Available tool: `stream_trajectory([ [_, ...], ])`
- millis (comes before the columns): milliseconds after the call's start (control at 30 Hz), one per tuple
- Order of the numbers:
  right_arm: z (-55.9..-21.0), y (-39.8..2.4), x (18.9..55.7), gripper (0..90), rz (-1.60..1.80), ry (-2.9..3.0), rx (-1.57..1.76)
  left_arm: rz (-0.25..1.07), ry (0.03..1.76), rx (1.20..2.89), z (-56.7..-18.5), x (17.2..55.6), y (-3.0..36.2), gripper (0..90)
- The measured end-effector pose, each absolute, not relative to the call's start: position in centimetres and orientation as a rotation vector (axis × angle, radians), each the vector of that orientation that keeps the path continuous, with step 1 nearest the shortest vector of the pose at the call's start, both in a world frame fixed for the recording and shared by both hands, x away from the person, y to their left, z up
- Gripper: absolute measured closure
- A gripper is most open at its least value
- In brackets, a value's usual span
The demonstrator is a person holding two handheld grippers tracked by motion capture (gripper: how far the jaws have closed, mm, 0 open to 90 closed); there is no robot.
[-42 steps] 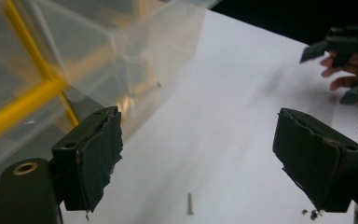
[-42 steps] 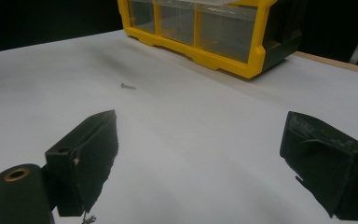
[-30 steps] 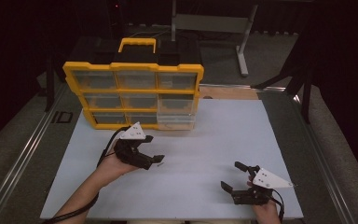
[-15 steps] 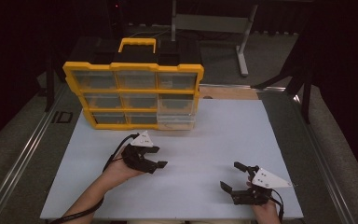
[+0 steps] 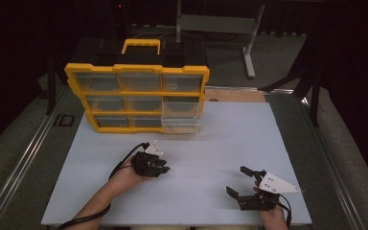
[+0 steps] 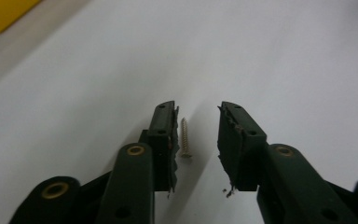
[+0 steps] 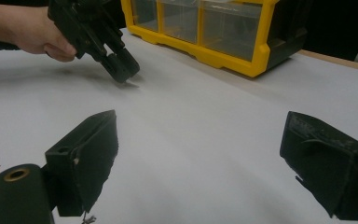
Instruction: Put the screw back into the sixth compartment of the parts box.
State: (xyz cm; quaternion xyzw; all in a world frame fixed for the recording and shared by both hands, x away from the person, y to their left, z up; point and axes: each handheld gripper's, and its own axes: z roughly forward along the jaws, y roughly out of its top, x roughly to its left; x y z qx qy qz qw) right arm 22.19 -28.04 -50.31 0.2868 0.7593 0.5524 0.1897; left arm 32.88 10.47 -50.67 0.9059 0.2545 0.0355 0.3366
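L gripper lower, jaws closing round 1 screw.

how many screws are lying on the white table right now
1: a screw lies on the white table between the left gripper's jaws, close to one jaw. Others may be hidden.

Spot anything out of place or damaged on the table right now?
One bottom-right drawer of the yellow organizer sticks out past the others. A lone screw lies loose on the white table between the left gripper jaws, which have just been closing, not yet pinched. That gripper's pad edges look frayed.
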Motion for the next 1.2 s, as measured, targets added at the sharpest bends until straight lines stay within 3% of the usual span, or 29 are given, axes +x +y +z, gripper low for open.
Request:
stream_trajectory([
  [333,-50.3,-28.1,22.2,11.3,1.554,2.132,0.810,0.104,0.649,2.396,-51.4,33.0,10.2,87.0],
  [667,-50.3,-28.1,22.2,11.3,1.557,2.130,0.811,0.107,0.632,2.381,-51.0,32.8,10.2,88.6],
  [1200,-50.3,-28.1,22.2,11.3,1.560,2.131,0.811,0.114,0.600,2.319,-46.0,32.0,11.1,88.7],
])
